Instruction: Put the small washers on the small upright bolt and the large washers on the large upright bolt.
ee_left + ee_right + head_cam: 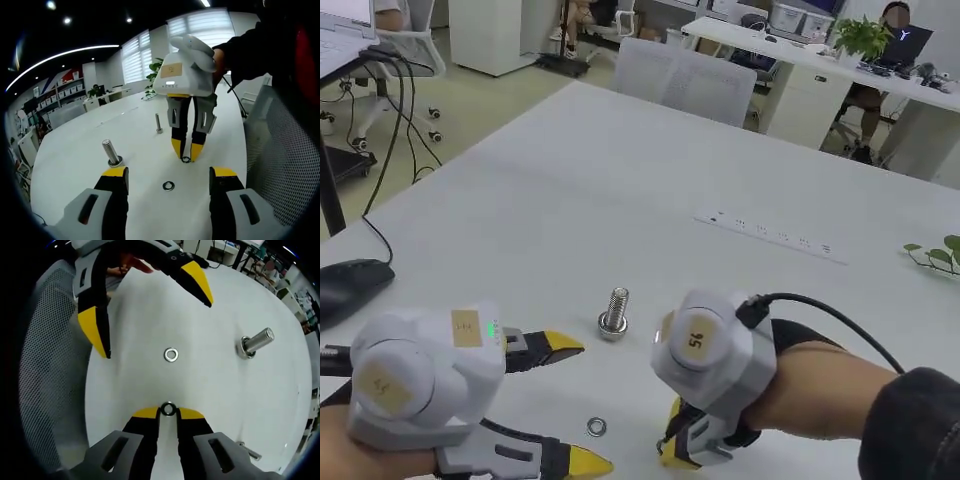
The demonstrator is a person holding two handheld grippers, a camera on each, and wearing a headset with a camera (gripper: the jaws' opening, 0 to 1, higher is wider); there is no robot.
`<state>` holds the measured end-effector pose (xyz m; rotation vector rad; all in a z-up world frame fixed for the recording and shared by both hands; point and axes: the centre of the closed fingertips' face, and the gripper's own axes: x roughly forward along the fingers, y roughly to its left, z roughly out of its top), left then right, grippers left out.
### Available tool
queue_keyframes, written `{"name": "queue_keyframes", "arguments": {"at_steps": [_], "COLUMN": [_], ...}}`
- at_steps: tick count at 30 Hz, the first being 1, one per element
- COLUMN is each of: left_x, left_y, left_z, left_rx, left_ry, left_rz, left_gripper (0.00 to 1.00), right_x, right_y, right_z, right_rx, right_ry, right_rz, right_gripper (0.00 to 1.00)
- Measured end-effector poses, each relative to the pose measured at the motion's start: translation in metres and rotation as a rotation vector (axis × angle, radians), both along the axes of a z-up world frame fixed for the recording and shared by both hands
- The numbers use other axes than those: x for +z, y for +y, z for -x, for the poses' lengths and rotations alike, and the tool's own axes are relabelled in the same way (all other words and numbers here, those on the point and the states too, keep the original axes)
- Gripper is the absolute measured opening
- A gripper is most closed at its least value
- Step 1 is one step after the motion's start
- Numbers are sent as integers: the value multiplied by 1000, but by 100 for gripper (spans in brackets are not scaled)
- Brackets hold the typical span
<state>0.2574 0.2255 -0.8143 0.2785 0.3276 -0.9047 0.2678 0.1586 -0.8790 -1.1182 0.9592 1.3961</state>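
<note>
A large upright bolt (613,310) stands mid-table with a washer round its base; it also shows in the left gripper view (111,151) and the right gripper view (256,341). A thin small bolt (158,123) stands farther back. One loose washer (596,427) (168,186) (171,354) lies flat between the two grippers. My right gripper (675,452) (186,156) (168,413) points down at the table, shut on a small washer (168,409) (186,159). My left gripper (578,404) (169,172) (152,320) is open, with the loose washer just ahead of its jaws.
A white power strip (770,236) lies farther back on the white table (620,190). A black mouse (348,285) and its cable sit at the left edge. A mesh chair (685,80) stands behind the table, and a plant sprig (935,255) is at the right.
</note>
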Motion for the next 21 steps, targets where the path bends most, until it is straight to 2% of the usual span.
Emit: {"name": "queue_keyframes", "arguments": {"at_steps": [11,18,21], "left_x": [-1,-2,-3], "left_y": [-1,0,-1], "left_z": [0,1,1], "left_rx": [-1,0,-2], "left_ry": [2,4,7], "left_rz": [-1,-1,-4], "left_gripper": [65,64,64], "right_x": [0,0,0], "right_y": [0,0,-3], "right_z": [0,0,1], "right_rx": [-6,-30,-30], "right_ry": [2,16,11], "right_rz": [4,-20,-10], "right_gripper": [14,14,14]}}
